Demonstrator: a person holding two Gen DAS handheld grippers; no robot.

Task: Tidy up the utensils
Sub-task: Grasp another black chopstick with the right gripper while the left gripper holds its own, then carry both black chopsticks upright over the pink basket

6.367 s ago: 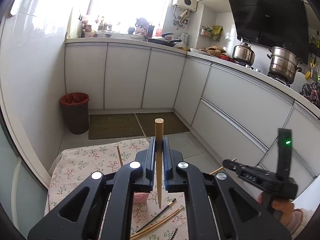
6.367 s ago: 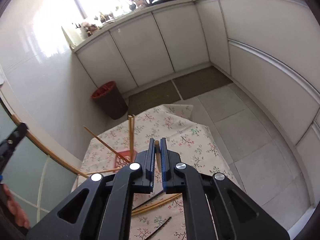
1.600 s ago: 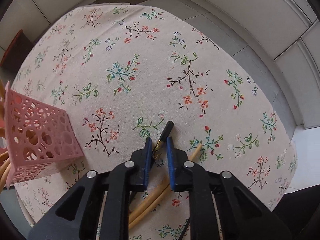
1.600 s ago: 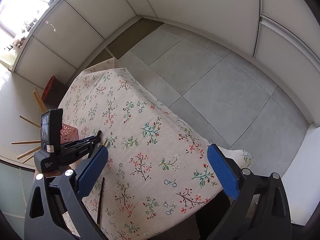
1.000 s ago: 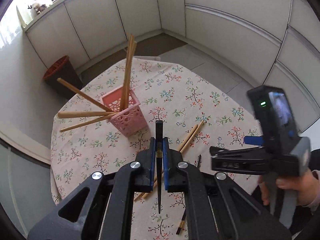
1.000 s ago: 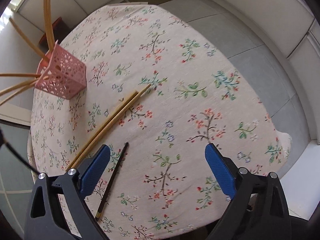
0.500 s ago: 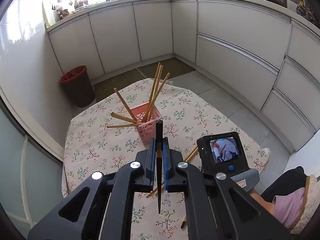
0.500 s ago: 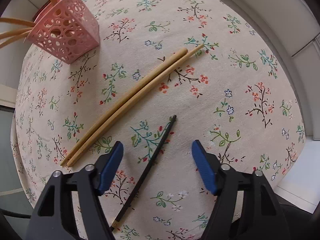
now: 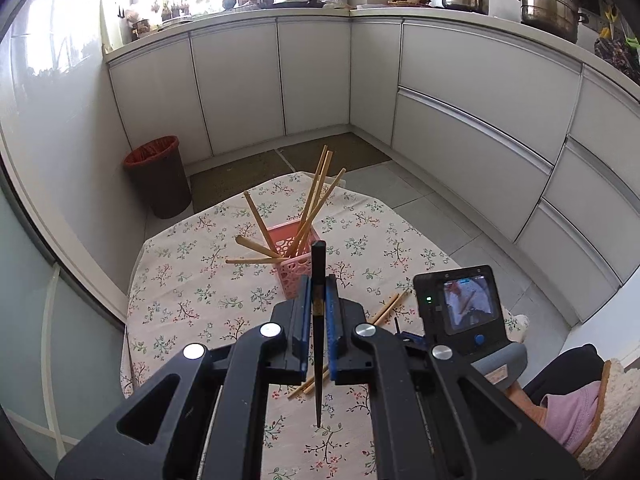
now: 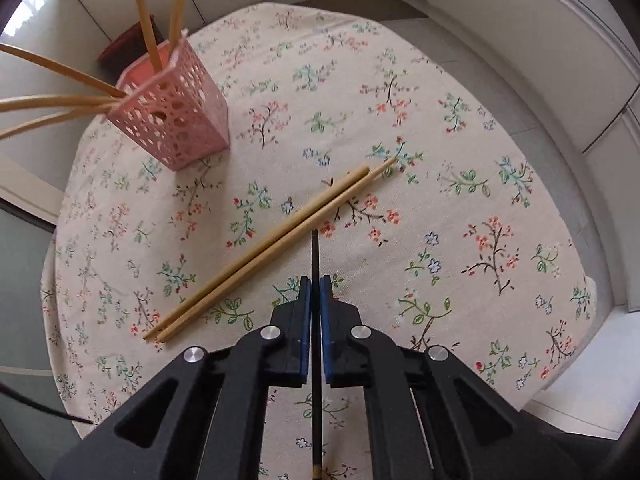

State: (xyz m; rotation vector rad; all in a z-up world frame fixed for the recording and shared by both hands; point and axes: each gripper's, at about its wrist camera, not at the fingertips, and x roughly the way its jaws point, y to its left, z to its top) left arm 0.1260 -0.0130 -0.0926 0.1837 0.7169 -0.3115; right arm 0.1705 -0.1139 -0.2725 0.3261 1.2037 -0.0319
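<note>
1. The left claw (image 9: 318, 300), at lower centre of the left wrist view, is pinching a black chopstick (image 9: 318, 264), which stands upright between the blue pads, its blunt end above them and its thin tip below.
2. Just above that claw in the frame, a pink perforated basket (image 9: 294, 276) sits on the floral-clothed desk (image 9: 192, 280), holding several wooden chopsticks (image 9: 316, 196) that fan out at different angles.
3. In the same view the right claw's rear screen unit (image 9: 470, 306) fills the lower right, over the desk's right edge; a sleeve in pink and cream fleece (image 9: 580, 412) shows at the far lower right.
4. The right claw (image 10: 315, 304), at lower centre of the right wrist view, is pressed together on a second black chopstick (image 10: 315, 252), which runs straight up the frame from between the pads. I cannot tell whether it touches the cloth.
5. Just left of that chopstick's tip, a pair of loose wooden chopsticks (image 10: 272, 248) lies side by side on the desk (image 10: 460, 140), slanting from lower left to upper right.
6. The pink basket (image 10: 176, 120) stands at upper left of the right wrist view, well apart from the loose pair.
7. A brown bin (image 9: 158, 176) stands on the floor at middle left of the left wrist view, beside white cabinets (image 9: 240, 88).
</note>
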